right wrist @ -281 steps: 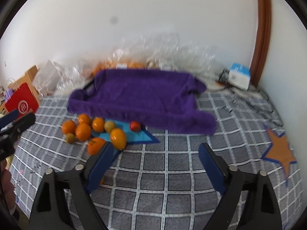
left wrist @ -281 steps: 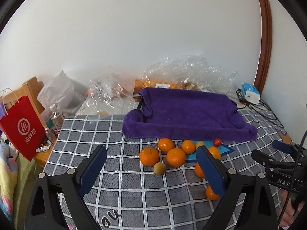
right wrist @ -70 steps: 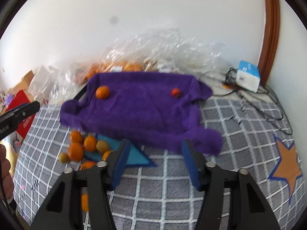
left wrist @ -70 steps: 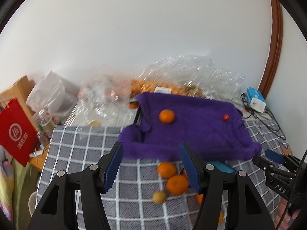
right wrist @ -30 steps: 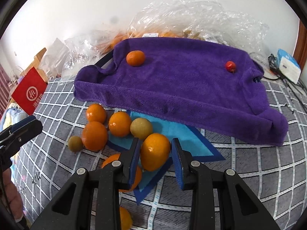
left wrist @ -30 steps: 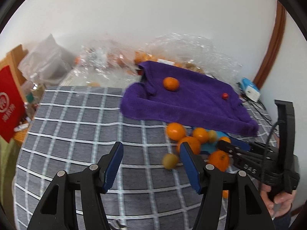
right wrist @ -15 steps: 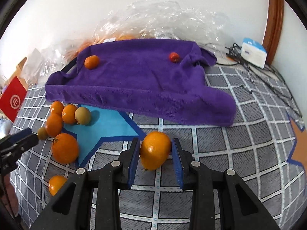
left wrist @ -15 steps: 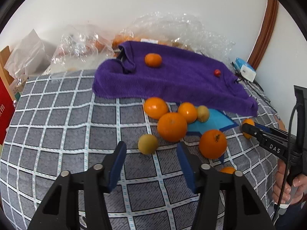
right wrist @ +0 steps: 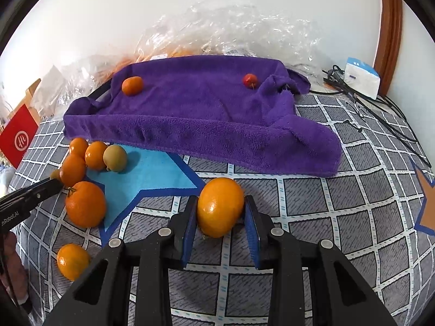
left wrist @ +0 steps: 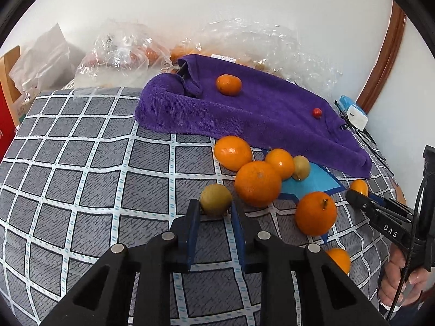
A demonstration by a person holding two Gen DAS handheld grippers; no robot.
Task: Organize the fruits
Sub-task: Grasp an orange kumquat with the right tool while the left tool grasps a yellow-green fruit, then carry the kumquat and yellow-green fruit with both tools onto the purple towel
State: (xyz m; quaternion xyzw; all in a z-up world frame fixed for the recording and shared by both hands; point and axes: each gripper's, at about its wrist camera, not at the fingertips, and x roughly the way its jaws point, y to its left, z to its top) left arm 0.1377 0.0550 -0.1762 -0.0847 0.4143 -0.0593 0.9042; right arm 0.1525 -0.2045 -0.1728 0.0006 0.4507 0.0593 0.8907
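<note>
Centrally, left tongs clamp a green fruit, oranges crowding right; right tongs clamp an orange.

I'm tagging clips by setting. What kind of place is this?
Probably a home room: a table with a checked cloth, plastic bags piled against a plain wall, and a charger with cables.

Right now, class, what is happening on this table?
A person is sorting fruit with two handheld grippers. The right gripper is shut on an orange. The left gripper is closing around a greenish fruit. A mandarin and a small red fruit already lie on the purple towel.
</note>
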